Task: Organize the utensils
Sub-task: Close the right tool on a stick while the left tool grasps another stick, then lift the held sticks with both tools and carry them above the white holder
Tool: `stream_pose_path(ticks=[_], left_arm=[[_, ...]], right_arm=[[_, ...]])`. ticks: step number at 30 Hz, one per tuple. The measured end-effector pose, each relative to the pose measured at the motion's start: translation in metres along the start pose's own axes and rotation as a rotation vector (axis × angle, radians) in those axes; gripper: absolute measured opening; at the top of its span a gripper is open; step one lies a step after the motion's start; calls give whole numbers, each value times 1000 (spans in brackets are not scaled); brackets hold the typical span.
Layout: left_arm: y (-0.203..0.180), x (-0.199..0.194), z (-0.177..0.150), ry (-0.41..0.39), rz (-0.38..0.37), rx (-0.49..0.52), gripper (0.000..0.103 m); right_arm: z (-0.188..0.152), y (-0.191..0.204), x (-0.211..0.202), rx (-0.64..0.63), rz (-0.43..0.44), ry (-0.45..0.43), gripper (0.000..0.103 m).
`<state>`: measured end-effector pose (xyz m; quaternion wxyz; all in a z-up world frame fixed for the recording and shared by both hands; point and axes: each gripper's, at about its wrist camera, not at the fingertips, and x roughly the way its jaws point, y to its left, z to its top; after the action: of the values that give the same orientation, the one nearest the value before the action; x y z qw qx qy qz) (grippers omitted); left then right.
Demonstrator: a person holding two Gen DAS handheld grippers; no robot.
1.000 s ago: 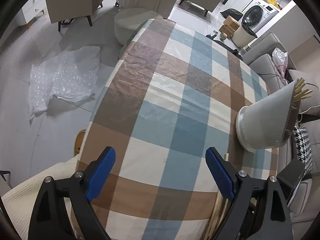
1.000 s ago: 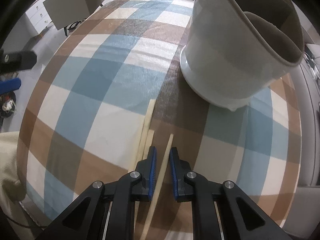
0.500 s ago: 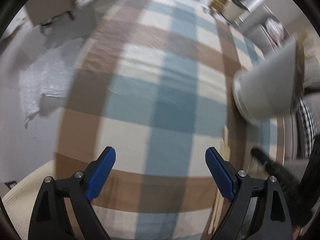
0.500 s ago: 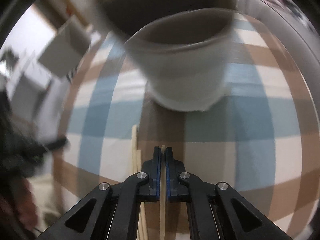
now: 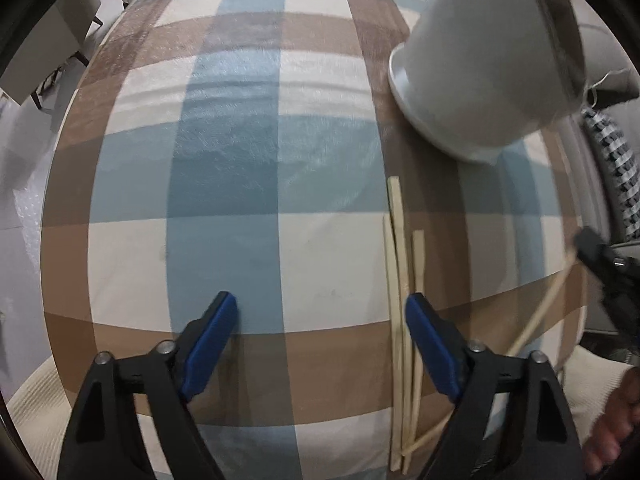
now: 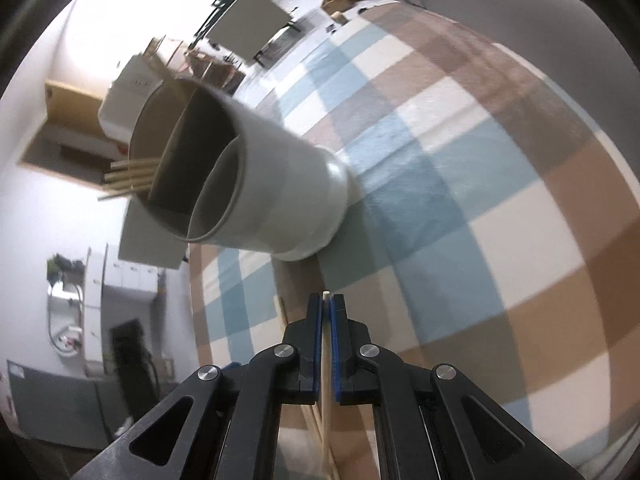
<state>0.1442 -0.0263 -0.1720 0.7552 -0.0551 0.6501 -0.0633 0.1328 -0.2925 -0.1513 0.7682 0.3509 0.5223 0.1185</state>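
Tabletop: covered in a blue, brown and cream check cloth; it carries everything below.
Holder: a grey cup with an inner divider, standing on the tabletop beyond the loose sticks. In the right wrist view several chopsticks already stick out of its far compartment; the near compartments look empty.
Left tongs: apart, pointing steeply down at the cloth. I have just been narrowing them, with nothing between the pads. The right-hand pad sits just beside the loose chopsticks, not over them.
Right tongs: together, clamped on one chopstick, which I judge to be lifted clear of the tabletop.
Held chopstick: its tip pokes just past the pads toward the holder; the long end trails back under the tongs.
Loose chopsticks: three lie roughly parallel and touching, with one more crossing their near ends.
Step in hand: carrying the held chopstick to the holder.
How I would do it well: bring the tip over the holder's mouth, then tip the stick nearly upright before letting go, so that it drops in rather than catching the rim.
Risk: the grip sits near the tip, so the long end may swing.
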Motion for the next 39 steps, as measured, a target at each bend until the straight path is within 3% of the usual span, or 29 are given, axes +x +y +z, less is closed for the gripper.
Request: stream_pose_path(ticks=[11,17,19,21,25,29,35,39], left_arm=[[-29,11,-5,-10,171,96,81],[-22,7,-9,-14,161,59,79],[-21,5,-9,-20,161,63,73],[-29,5,-7,-29,158,78,56],[-40,6,-2,-35,157,80,38],[-53,7,-1,-29,150,103,2],[-65,8,5,-29,184,104,1],[-73,-15,6,-139,156,107,1]], right_arm=[[10,-17,-6,36,38,-22,3],[12,-23,-11,57,71,-29,3],[13,-23,-11,52,69,-29,3],[13,-25,-12,56,74,-30,3],[17,-28,-9,56,70,-37,3],[18,-34,-5,91,85,-26,3],[22,-22,-10,30,98,-61,3],[19,-22,-1,19,90,-37,3]])
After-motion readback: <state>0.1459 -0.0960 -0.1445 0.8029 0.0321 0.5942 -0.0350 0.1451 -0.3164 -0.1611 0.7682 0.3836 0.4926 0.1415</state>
